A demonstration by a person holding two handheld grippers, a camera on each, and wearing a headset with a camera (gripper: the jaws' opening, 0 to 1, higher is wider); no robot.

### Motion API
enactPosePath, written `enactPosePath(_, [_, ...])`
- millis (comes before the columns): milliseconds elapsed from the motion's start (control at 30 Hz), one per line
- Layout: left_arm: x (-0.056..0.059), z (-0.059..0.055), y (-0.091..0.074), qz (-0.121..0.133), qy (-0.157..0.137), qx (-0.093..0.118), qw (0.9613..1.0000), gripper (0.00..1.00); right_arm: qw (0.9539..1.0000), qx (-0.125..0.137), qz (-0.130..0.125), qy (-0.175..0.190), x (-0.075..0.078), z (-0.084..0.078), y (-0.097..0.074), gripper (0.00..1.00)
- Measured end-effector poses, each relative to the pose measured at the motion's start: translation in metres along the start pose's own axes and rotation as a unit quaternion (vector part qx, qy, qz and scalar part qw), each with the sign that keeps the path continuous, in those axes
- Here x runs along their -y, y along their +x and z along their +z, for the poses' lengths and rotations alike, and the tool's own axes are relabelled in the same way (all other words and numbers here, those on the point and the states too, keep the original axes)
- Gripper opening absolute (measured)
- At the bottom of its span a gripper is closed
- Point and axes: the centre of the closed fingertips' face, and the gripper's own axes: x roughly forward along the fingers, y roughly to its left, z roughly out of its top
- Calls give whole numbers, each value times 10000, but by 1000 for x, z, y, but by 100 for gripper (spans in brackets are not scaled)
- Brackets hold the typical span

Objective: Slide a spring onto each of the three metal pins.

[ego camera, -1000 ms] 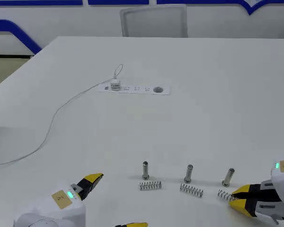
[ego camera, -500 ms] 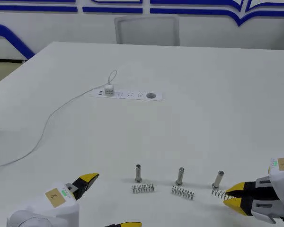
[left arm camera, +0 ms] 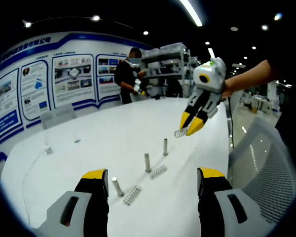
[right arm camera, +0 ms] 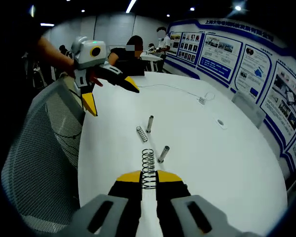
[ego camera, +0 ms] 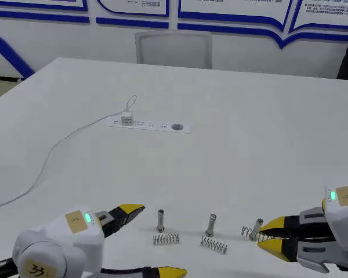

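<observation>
White table [ego camera: 267, 145] in some kind of showroom, blue-and-white wall boards behind it. There's a grey chair [ego camera: 174, 49] at the far edge and a power strip [ego camera: 148, 124] with a white cable [ego camera: 52, 156] trailing off to the left.

Three metal pins stand upright in a row near the front edge: left pin [ego camera: 160, 220], middle pin [ego camera: 211, 225], right pin [ego camera: 258, 227]. Two springs lie flat just in front of the first two, the left spring [ego camera: 166, 238] and the middle spring [ego camera: 213, 245], neither one on a pin.

Over on the right, the right gripper [ego camera: 261, 236] has its jaws pinched on the third spring [right arm camera: 148, 168], which sticks straight out ahead of the tips. Its back end is buried between the jaws. In the head view that spring overlaps the base of the right pin, so I can't tell if they touch. In the left gripper view it looks to be up off the table.

On the near left, the left gripper [right arm camera: 114, 101] hangs with its jaws spread wide, empty. Its lower jaw is cut off by the bottom edge of the head view, and the right gripper's body runs off the right side.
</observation>
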Motion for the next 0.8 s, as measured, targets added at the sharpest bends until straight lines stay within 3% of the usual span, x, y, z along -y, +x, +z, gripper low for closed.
enactPosePath(67, [3, 11, 4, -105, -60, 111, 9999, 74, 9999, 73, 23, -102, -4, 9, -1, 10])
enactPosePath(100, [11, 23, 8, -335, -248, 334, 9986, 74, 9998, 115, 77, -175, -8, 15, -2, 10])
enactPosePath(167, [20, 35, 12, -601, -267, 431, 9969, 72, 9995, 241, 161, -155, -14, 27, -3, 10])
enactPosePath(267, [26, 38, 17, -757, 100, 291, 9967, 66, 9983, 449, 321, -171, -24, 43, -5, 10])
enactPosePath(400, [34, 42, 21, -977, 78, 298, 9947, 64, 9973, 503, 411, -329, -32, 54, -5, 10])
enactPosePath(500, [40, 44, 23, -1109, 27, 317, 9933, 59, 9953, 578, 623, -461, -41, 60, -5, 10])
enactPosePath(800, [53, 44, 28, -1371, 216, 256, 9900, 48, 9937, 525, 707, -695, -45, 66, -3, 10])
